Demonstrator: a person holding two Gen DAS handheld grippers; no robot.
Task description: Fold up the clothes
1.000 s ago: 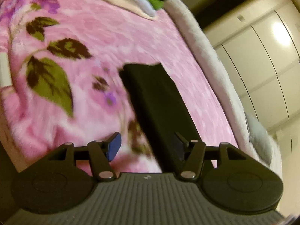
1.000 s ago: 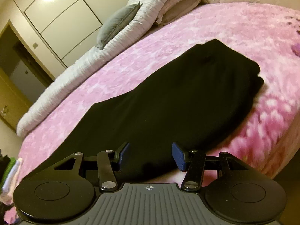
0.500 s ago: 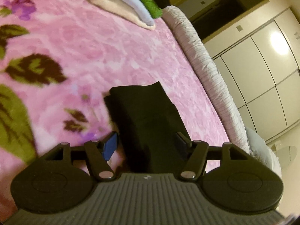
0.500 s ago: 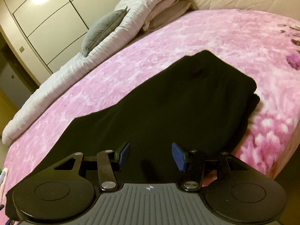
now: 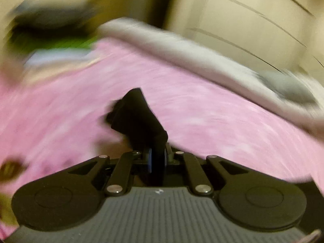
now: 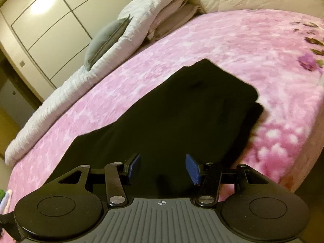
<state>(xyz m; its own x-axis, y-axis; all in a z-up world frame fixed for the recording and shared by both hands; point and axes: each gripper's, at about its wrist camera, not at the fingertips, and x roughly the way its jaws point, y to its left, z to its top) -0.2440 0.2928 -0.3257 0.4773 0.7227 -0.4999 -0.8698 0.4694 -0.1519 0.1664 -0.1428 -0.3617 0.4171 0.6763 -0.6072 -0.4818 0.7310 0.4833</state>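
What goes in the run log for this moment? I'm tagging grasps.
left claw: just closed, pinching black garment | right claw: open over garment | surface: pink blanket

Warm, dim indoor light; glare patch on wardrobe doors (image 6: 42,4). Left wrist view heavily motion-smeared, pink blanket (image 5: 202,109) streaked. Right wrist view sharp. Fisheye bending and dark corners in both.

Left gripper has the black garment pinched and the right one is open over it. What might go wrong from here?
1. The left gripper, whose jaws have just been closing, pinches only a narrow bunch of the black garment; it may slip out.
2. The right gripper is open, so the garment's wide end lies unheld on the pink blanket and could drag or crease.
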